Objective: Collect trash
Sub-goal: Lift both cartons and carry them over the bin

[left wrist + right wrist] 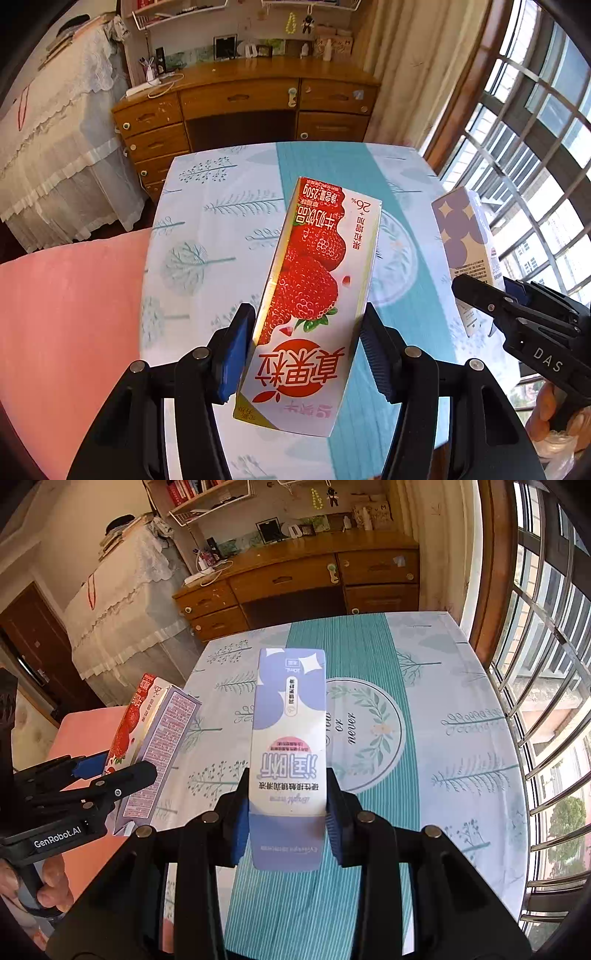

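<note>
1. Left wrist view: the left gripper (306, 354) sits at the bottom centre of the frame, its blue pads clenched on the lower part of a strawberry milk carton (314, 295). The carton runs up toward the middle of the frame, tilted slightly to the right, held in the air above the table (207, 221), which has a tree-print cloth with a teal stripe.
2. Same view, right edge: the right gripper (476, 299) reaches in from the lower right, grasping a purple box (461, 236) with pale star shapes. A hand (550, 417) shows beneath it at the lower right corner.
3. Same view, upper part: a wooden desk (240, 96) with drawers stands beyond the table; a pink surface (74, 314) fills the lower left.
4. Right wrist view: the right gripper (284, 819) at bottom centre is clamped on the purple box (290, 731), which points straight up the frame over the teal stripe of the table (461, 701).
5. Same view, left side: the left gripper (110, 771) enters from the left edge, holding the strawberry milk carton (155, 738) off the table's left border; fingers of a hand (51, 882) wrap its handle at the lower left.
</note>
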The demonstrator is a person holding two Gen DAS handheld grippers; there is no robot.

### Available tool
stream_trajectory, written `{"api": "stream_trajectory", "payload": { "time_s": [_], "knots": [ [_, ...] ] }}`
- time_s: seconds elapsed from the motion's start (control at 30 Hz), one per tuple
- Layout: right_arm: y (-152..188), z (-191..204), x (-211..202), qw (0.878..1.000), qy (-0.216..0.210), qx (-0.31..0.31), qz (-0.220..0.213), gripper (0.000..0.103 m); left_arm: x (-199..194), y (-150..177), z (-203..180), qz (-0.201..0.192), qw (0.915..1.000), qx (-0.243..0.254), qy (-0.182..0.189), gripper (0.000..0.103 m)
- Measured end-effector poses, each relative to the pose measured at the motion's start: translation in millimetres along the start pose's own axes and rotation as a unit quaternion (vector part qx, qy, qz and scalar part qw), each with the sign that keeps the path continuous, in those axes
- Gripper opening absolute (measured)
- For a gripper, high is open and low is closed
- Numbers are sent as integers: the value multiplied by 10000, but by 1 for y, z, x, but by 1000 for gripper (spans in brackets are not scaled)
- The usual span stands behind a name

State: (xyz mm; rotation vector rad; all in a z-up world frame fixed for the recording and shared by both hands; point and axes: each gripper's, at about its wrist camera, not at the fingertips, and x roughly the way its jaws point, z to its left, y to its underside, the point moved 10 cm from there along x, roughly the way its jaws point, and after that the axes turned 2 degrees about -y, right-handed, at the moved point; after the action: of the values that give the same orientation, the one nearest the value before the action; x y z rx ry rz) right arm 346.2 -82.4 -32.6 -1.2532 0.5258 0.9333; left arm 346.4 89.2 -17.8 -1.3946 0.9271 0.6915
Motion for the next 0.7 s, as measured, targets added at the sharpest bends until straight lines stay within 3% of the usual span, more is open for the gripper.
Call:
{"api": "stream_trajectory", "payload": {
  "time_s": [0.33,0.5,0.7],
  "knots": [
    [121,-17,-135,9987,-248,-448,-74,31,-95,130,-96,-234,9997,-123,-4,57],
    [178,-27,-181,9972,-312,-678,40,31,-125,200,-135,-103,9998,-159,-89,57],
    [230,-29,-199,9965,-452,-635,317,31,-143,261,-161,208,9996,-120,-145,57]
  ]
}}
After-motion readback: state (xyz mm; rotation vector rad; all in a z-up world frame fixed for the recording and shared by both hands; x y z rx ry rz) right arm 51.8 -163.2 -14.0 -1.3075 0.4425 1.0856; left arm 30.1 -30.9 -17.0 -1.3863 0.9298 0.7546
